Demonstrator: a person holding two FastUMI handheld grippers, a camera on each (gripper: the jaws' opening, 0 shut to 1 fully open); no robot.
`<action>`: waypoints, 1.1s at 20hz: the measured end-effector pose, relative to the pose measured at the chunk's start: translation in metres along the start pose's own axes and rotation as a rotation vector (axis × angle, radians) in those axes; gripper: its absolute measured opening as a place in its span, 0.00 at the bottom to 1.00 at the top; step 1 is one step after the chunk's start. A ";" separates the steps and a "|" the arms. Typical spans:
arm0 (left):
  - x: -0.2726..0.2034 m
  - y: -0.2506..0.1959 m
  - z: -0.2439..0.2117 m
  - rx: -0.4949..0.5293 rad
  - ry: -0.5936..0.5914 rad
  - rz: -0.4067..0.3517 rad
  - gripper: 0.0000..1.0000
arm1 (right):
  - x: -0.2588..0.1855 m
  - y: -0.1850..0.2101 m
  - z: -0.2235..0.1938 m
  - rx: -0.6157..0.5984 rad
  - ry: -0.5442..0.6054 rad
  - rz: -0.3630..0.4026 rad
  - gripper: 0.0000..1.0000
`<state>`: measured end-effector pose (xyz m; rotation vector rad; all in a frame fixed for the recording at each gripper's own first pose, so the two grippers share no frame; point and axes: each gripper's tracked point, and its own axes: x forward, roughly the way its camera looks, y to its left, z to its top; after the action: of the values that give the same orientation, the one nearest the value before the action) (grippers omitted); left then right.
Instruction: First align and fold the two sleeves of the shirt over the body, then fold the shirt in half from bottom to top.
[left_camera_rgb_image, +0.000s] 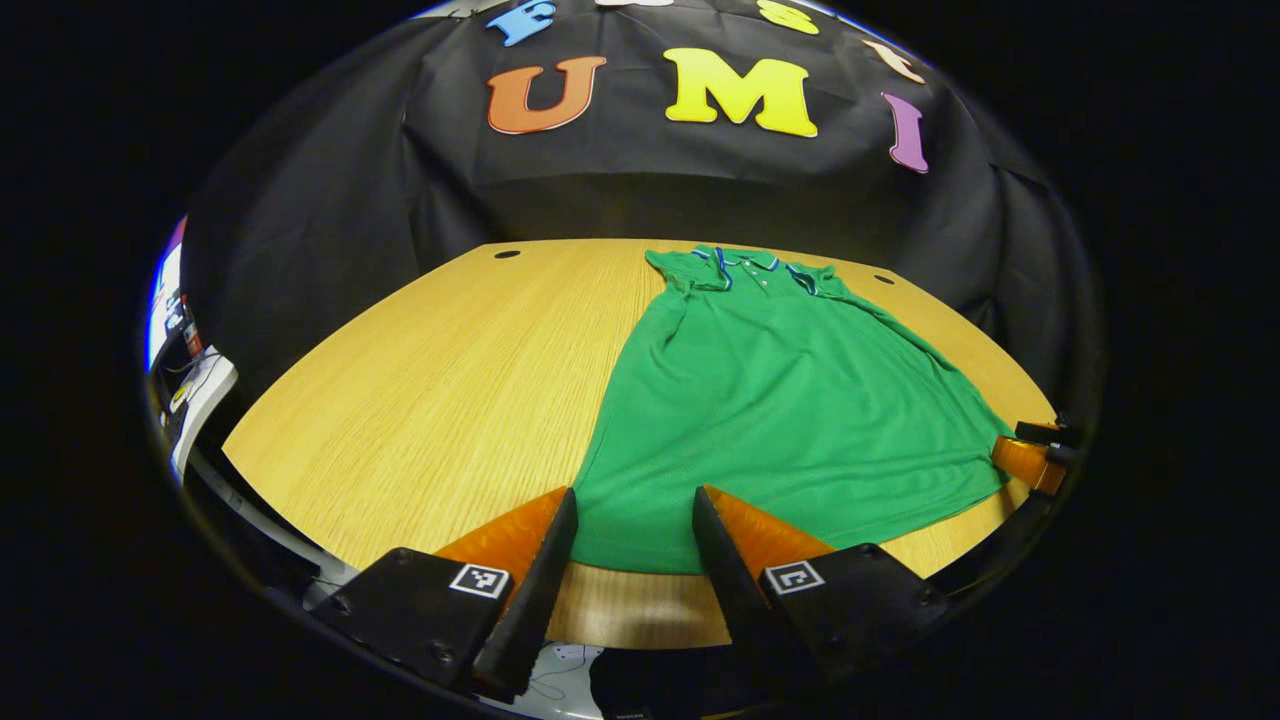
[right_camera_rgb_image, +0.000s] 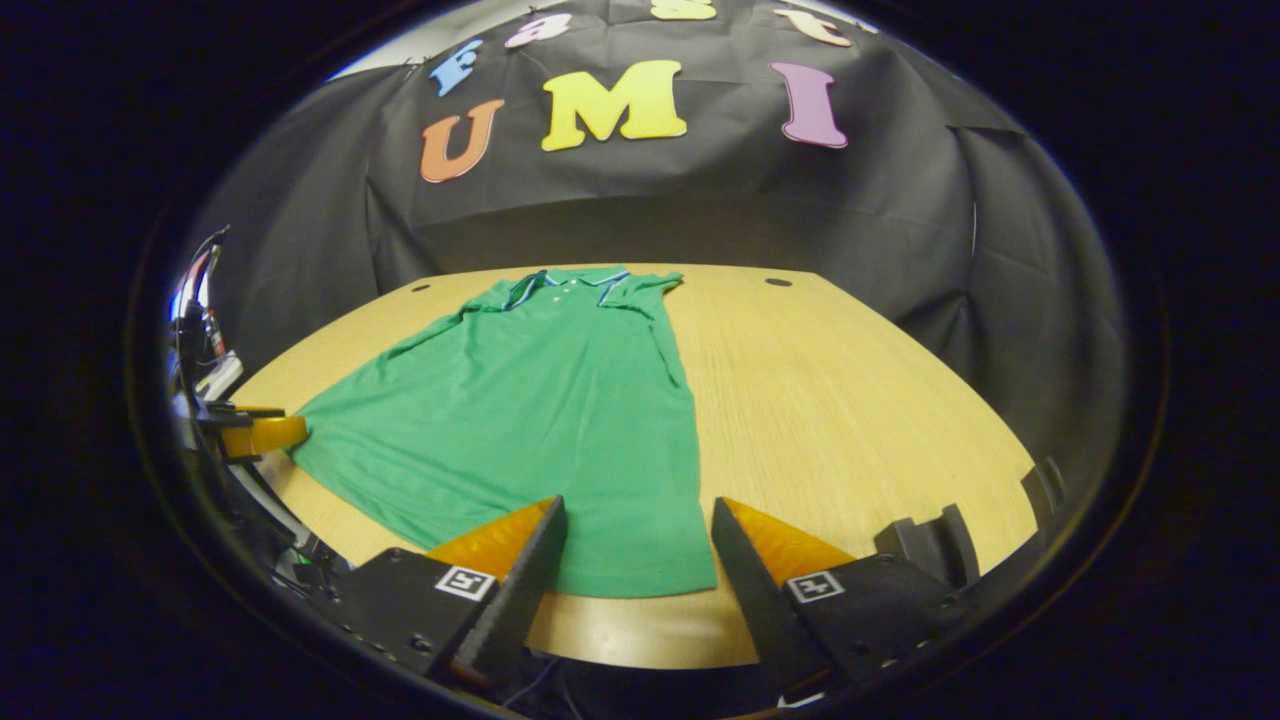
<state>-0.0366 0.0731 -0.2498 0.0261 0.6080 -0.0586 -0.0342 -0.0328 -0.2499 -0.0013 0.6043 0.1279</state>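
A green polo shirt (left_camera_rgb_image: 780, 410) lies flat on the wooden table (left_camera_rgb_image: 430, 390), collar at the far edge and hem toward me, both sleeves folded in over the body. My left gripper (left_camera_rgb_image: 632, 498) stands open over the hem's left corner, fingers apart with cloth between them but not pressed. In the right gripper view the same shirt (right_camera_rgb_image: 520, 420) spreads to the left, and my right gripper (right_camera_rgb_image: 640, 508) stands open over the hem's right corner. The right gripper (left_camera_rgb_image: 1035, 455) shows far off at the shirt's right edge; the left gripper (right_camera_rgb_image: 250, 430) shows at the shirt's left edge.
Black cloth walls the booth behind and beside the table. Two dark holes (left_camera_rgb_image: 507, 254) (left_camera_rgb_image: 883, 279) mark the table's far side. Cables and white equipment (left_camera_rgb_image: 195, 390) sit off the table's left edge. Bare wood (right_camera_rgb_image: 850, 400) stretches right of the shirt.
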 end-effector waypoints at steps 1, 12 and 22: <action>0.001 -0.001 0.000 -0.001 0.002 -0.004 0.76 | 0.001 0.001 0.002 0.002 -0.002 -0.002 0.83; 0.016 -0.016 0.011 0.004 -0.014 -0.032 0.08 | 0.019 0.029 0.009 0.044 -0.015 0.110 0.05; -0.003 -0.022 0.069 0.017 -0.220 -0.022 0.03 | 0.004 0.029 0.040 -0.003 -0.095 0.121 0.00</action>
<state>-0.0008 0.0480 -0.1920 0.0289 0.3874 -0.0871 -0.0119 -0.0021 -0.2178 0.0380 0.5092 0.2450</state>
